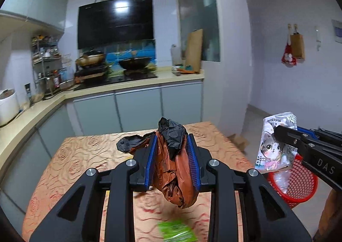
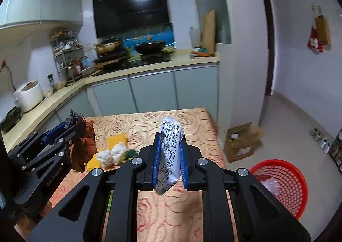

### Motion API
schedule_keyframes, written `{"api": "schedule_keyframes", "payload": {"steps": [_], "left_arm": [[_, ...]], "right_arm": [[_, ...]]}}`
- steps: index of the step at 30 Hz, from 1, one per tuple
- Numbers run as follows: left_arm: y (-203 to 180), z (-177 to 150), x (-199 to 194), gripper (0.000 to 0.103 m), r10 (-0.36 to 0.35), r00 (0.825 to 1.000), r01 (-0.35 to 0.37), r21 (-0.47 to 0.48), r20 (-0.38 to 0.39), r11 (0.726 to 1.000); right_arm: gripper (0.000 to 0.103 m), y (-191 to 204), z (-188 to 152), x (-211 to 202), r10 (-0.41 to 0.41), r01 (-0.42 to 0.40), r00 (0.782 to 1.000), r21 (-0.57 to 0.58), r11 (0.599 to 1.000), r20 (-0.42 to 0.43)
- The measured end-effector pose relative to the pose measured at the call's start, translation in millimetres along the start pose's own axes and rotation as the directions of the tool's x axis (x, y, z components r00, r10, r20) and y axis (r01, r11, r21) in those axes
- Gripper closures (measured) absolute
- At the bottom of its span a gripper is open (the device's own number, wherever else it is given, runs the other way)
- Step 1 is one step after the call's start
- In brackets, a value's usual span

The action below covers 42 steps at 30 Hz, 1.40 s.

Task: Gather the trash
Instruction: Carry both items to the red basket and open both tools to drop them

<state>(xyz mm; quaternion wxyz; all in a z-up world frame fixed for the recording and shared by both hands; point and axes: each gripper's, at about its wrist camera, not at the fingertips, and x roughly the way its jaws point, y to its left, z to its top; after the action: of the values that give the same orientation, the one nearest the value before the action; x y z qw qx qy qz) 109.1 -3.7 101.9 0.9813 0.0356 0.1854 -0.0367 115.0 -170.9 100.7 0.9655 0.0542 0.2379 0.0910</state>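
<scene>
In the left wrist view, the left gripper has its blue-padded fingers pinching a crumpled brown and black plastic bag, which hangs clear of the table with its rose-patterned orange cloth. A blurred green wrapper lies on the cloth at the near edge. To the right, the right gripper reaches in from the side, clamped on a white Watsons tissue pack printed with a cartoon cat; below and just behind it a red mesh basket stands on the floor beside the table. In the right wrist view, the right gripper pinches the same tissue pack upright between its fingers, printed text facing the camera, above the near part of the table. At the left, the left gripper holds the brown bag dangling over the cloth. Between the two grippers, crumpled white tissue rests on a yellow wrapper, touching something dark green that is too blurred to identify. The red basket sits on the floor at the right with clear plastic inside, and flattened cardboard lies farther off.
</scene>
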Motion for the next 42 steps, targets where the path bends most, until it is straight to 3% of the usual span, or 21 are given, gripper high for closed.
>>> {"api": "schedule_keyframes", "payload": {"steps": [11, 18, 25, 32, 42], "left_arm": [[-71, 4, 10, 0.076, -0.148, 0.989, 0.148, 0.047, -0.002, 0.988], [-112, 0, 24, 0.076, -0.249, 0.967, 0.252, 0.068, -0.045, 0.965], [-155, -11, 40, 0.076, -0.344, 0.933, 0.354, 0.099, -0.108, 0.93], [-191, -21, 65, 0.076, -0.445, 0.874, 0.469, 0.096, -0.193, 0.878], [-218, -46, 105, 0.076, -0.49, 0.814, 0.537, 0.081, -0.312, 0.84]], "right_arm": [[0.087, -62, -12, -20, -0.129, 0.128, 0.992, 0.071, 0.989, 0.008], [0.087, -101, -26, -30, -0.212, 0.212, 0.977, 0.121, 0.97, -0.014], [0.087, -138, -41, -45, -0.291, 0.293, 0.956, 0.167, 0.941, -0.036], [0.087, -160, -61, -40, -0.326, 0.339, 0.94, 0.182, 0.923, -0.099], [0.087, -183, -87, -4, -0.336, 0.382, 0.912, 0.191, 0.904, -0.235]]}}
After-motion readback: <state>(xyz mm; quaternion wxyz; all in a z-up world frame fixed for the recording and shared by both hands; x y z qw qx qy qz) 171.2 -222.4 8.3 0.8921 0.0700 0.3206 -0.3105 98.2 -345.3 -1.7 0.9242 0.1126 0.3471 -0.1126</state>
